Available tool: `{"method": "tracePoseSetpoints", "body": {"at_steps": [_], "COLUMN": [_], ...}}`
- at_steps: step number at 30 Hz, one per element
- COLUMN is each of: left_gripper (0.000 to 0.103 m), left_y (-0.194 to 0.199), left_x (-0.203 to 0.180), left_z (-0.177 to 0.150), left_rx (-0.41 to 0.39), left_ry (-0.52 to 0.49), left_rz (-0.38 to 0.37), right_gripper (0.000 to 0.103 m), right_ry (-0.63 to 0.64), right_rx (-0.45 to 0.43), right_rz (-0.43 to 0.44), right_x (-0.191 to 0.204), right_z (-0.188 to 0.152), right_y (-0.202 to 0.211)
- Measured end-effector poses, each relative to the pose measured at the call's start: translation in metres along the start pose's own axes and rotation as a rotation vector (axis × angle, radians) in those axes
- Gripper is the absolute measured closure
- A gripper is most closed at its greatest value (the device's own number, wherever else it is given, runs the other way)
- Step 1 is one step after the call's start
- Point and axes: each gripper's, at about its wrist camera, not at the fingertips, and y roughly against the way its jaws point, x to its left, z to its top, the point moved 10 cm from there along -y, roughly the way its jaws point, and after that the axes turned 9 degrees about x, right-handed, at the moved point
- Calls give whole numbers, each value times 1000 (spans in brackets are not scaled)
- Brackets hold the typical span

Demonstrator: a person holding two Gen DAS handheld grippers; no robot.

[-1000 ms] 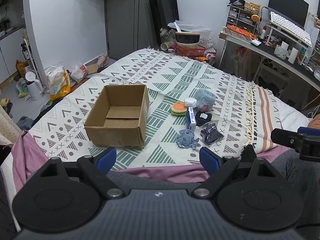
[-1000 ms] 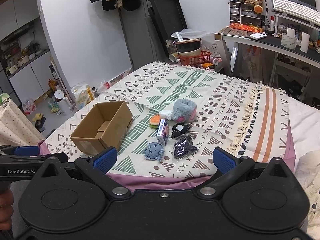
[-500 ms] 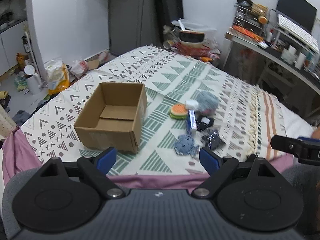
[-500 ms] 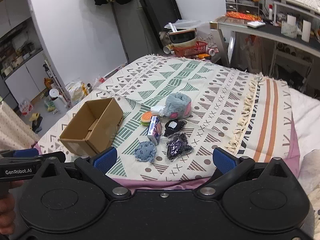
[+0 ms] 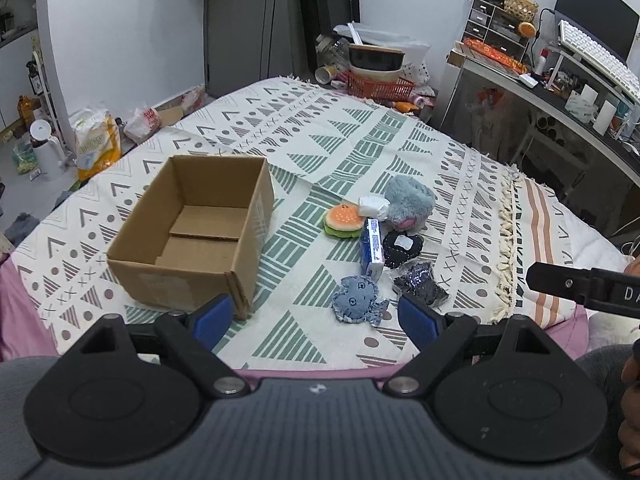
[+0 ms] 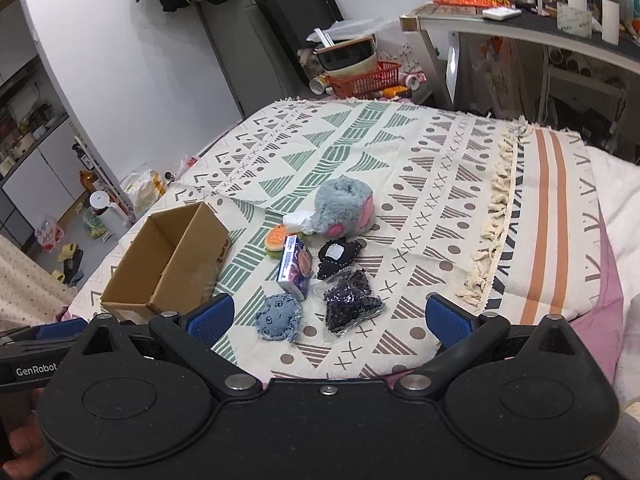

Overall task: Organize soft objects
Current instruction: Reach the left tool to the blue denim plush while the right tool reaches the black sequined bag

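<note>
Toys (image 6: 312, 264) are now seen closer than a second ago, clustered on the bed at three o'clock of the empty cardboard box (image 5: 192, 236); both hand-held grippers (image 5: 316, 316) (image 6: 328, 316) are held spread, nothing gripped yet.

Both tongs have moved in nearer the cardboard box (image 5: 192, 236) and soft toys (image 6: 344, 210)

Premises: a lived-in bedroom. A bed (image 5: 400, 152) under a patterned blanket occupies the centre. A cluttered desk (image 5: 560, 96) with keyboard (image 5: 596, 58) stands alongside.
</note>
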Motion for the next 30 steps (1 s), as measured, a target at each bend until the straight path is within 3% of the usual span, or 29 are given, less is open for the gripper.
{"method": "tracePoseSetpoints", "body": {"at_steps": [10,14,26,30], "left_gripper": [17,26,44,47], "left_y": [-35,-53,-107,-127], "left_x": [-10,-14,-16,-17], "left_z": [8,10,16,18], "left_rx": [42,66,141,168], "left_ry": [6,21,68,77], "left_rz": [-21,-33,-77,-87], "right_gripper": [1,3,24,25], "right_ry": [-109,-156,-244,-279], "right_rx": [33,64,146,162], "right_rz": [94,129,91,82], "right_x": [-19,-24,-32,-36], "right_z": [11,12,12,12], "right_y": [-27,-41,-92,-106]}}
